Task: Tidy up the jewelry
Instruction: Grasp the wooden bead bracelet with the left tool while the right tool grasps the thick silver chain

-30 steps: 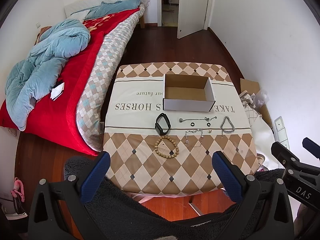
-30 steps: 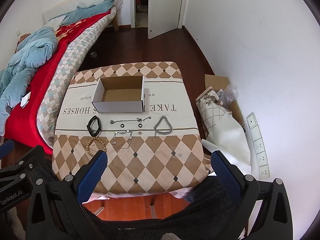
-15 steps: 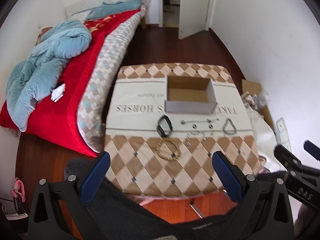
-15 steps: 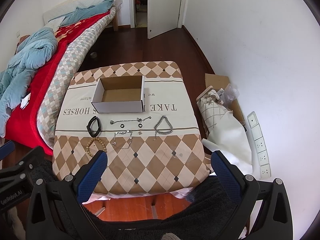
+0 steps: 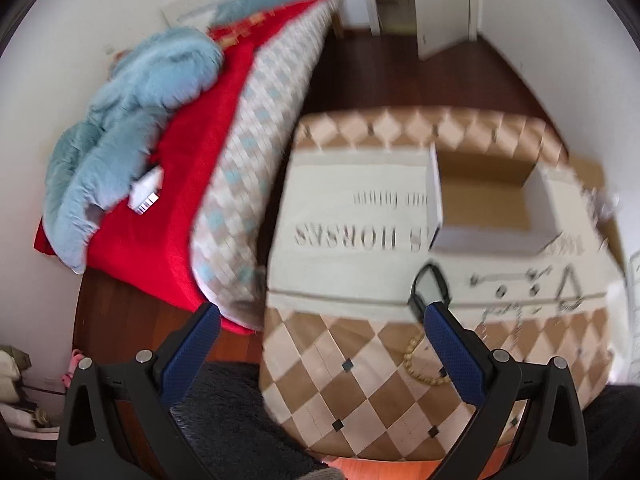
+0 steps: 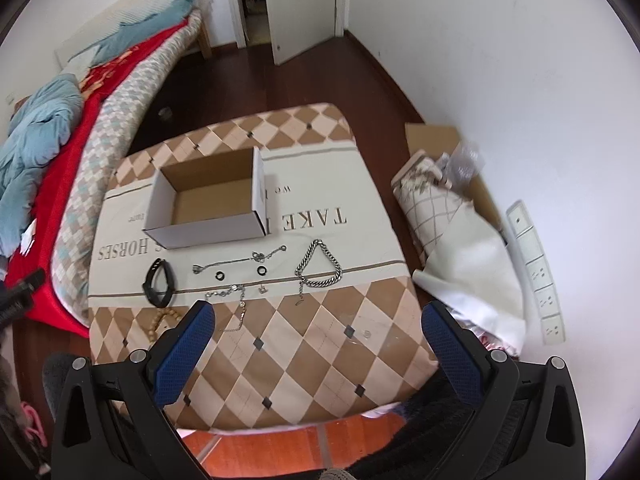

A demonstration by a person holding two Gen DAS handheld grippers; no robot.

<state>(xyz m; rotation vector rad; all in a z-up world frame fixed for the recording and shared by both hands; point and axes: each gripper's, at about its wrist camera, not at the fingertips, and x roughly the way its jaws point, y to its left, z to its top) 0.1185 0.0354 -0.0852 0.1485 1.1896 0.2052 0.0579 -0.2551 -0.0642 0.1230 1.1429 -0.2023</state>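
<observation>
My left gripper (image 5: 318,330) and right gripper (image 6: 318,330): fingers spread wide, empty. Jewelry lies loose on table (image 6: 320,352) before empty cardboard box (image 6: 208,208): heavy silver curb chain (image 6: 320,266), limp, slippery, so I'd pinch bunched links; stiff black band (image 6: 159,283); wooden bead bracelet (image 5: 420,360).

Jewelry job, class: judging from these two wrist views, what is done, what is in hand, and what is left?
Done: nothing; the cardboard box is empty. In hand: nothing; the left gripper and right gripper are both open above the table's near edge. Left: the black band, wooden bead bracelet, thick silver chain, thin chains and two small black rings all lie on the tablecloth.
</observation>
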